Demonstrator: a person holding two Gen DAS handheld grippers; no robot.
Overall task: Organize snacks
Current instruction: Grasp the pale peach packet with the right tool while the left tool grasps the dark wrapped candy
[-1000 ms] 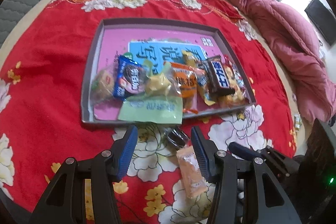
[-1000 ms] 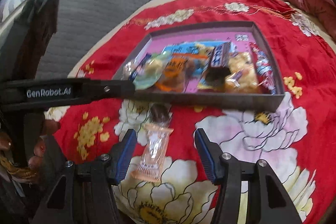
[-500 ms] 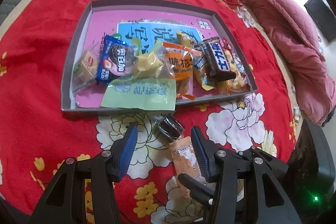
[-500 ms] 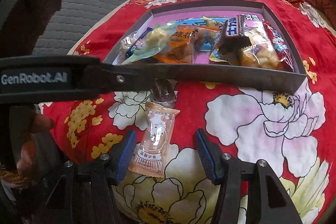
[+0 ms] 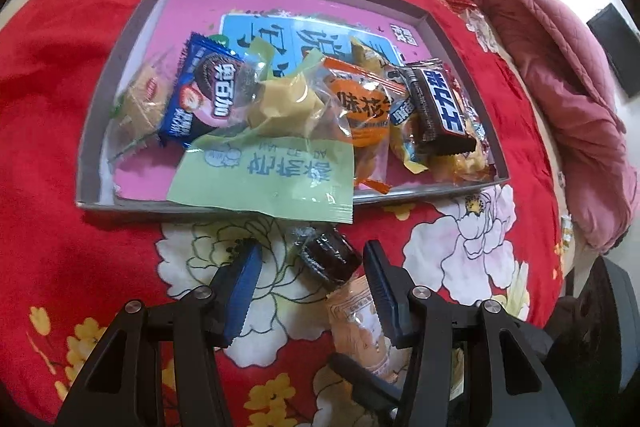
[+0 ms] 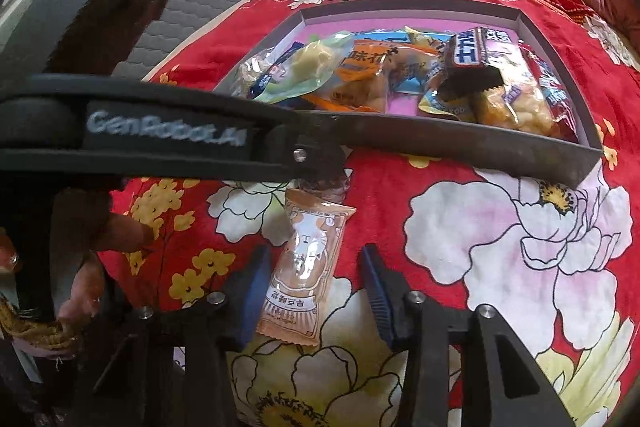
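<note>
Snacks left outside the shallow grey cardboard tray (image 5: 120, 205): left gripper (image 5: 312, 291) spread around the dark clear-wrapped cookie (image 5: 328, 259) just below it; right gripper (image 6: 316, 295), jaws just narrowing, brackets the orange plastic packet (image 6: 304, 267) without pinching. Packets touch, so either lift may drag the neighbour.

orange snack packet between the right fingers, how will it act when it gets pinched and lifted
The orange snack packet looks like thin, glossy film, so it will probably crinkle and could slip on the fingers. It is small and flat, so likely light. Its crimped ends may flop, while the contents should stiffen the middle.
</note>
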